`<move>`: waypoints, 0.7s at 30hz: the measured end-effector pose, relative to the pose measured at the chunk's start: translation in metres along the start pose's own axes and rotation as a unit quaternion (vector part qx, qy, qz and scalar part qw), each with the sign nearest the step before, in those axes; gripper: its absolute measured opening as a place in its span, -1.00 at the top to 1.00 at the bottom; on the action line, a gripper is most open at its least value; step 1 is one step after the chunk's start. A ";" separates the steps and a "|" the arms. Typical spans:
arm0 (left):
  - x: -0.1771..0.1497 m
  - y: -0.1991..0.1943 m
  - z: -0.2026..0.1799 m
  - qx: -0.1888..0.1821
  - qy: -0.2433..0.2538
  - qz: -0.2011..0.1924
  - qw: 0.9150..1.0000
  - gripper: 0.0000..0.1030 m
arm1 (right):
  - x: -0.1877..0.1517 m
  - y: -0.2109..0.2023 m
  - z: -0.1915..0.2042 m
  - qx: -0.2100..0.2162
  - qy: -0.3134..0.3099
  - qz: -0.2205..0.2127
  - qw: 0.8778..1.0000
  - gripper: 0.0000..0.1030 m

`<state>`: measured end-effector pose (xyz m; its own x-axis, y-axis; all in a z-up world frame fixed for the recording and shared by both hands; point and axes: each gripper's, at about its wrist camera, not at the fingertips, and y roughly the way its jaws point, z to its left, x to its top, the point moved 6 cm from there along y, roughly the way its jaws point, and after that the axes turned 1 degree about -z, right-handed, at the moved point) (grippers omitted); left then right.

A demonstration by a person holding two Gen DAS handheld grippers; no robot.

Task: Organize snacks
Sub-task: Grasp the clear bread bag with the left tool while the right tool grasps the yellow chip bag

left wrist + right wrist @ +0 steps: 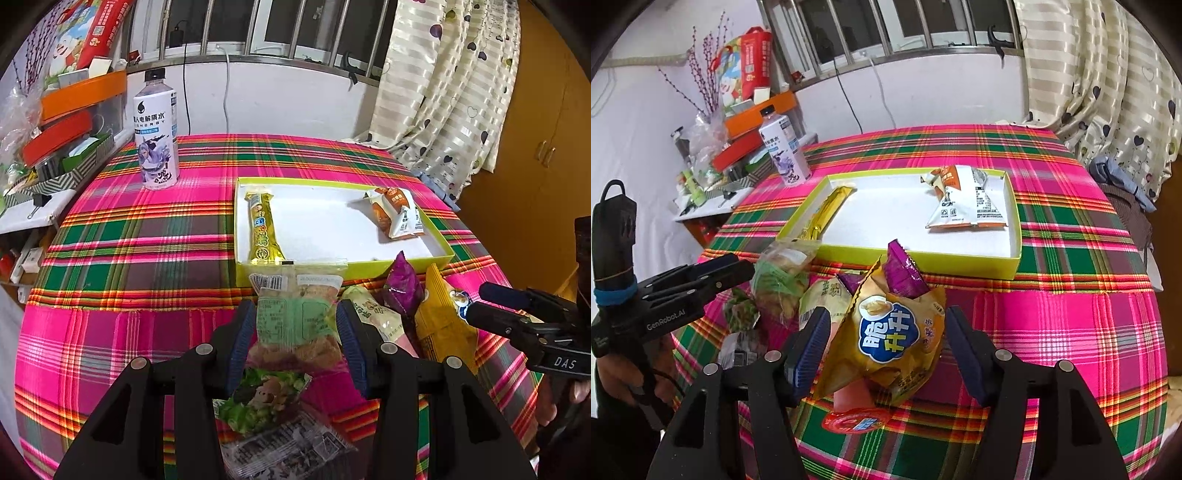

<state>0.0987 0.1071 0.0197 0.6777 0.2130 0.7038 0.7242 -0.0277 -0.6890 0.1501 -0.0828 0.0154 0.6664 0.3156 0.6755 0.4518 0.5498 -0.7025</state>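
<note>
A plaid tablecloth (147, 236) covers the table below a barred window (280, 26). The left gripper (295, 325) clamps a clear snack packet (295, 314). The right gripper (886, 343), marked "DAS", stands apart around a yellow chip bag (897, 332) before the tray (923, 258); the bottle (157, 136) reads "ENERGY".

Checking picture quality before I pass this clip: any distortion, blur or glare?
Left wrist view: strong fisheye bend, dark corners, sharp bottle label, clear packet slightly soft. Right wrist view: same bend; yellow bag sharp, mild sheen; tray evenly lit.

Left wrist view: low, close, angled down over the surface (147, 236), facing the window at 12 o'clock. Right wrist view: same tilt, from further right. Shared: green tray (441, 254) (1015, 254), snack pile, white bottle (157, 136) (785, 151).
</note>
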 end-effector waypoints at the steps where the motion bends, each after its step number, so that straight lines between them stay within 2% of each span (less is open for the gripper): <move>1: -0.001 0.001 0.000 -0.003 0.001 0.001 1.000 0.09 | -0.001 0.001 0.000 0.001 0.001 0.002 1.000 -0.26; 11: -0.004 0.011 0.001 -0.010 0.000 0.015 1.000 0.09 | -0.005 0.011 -0.003 0.001 0.012 0.014 1.000 -0.32; 21: -0.005 0.006 0.015 -0.011 -0.013 0.008 1.000 0.09 | -0.009 0.019 -0.003 0.008 0.012 0.025 1.000 -0.36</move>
<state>0.0975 0.1204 0.0090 0.6861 0.2369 0.6878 0.7160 -0.0525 -0.6962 0.1547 -0.0770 -0.0045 0.7016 0.3254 0.6339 0.4074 0.5467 -0.7315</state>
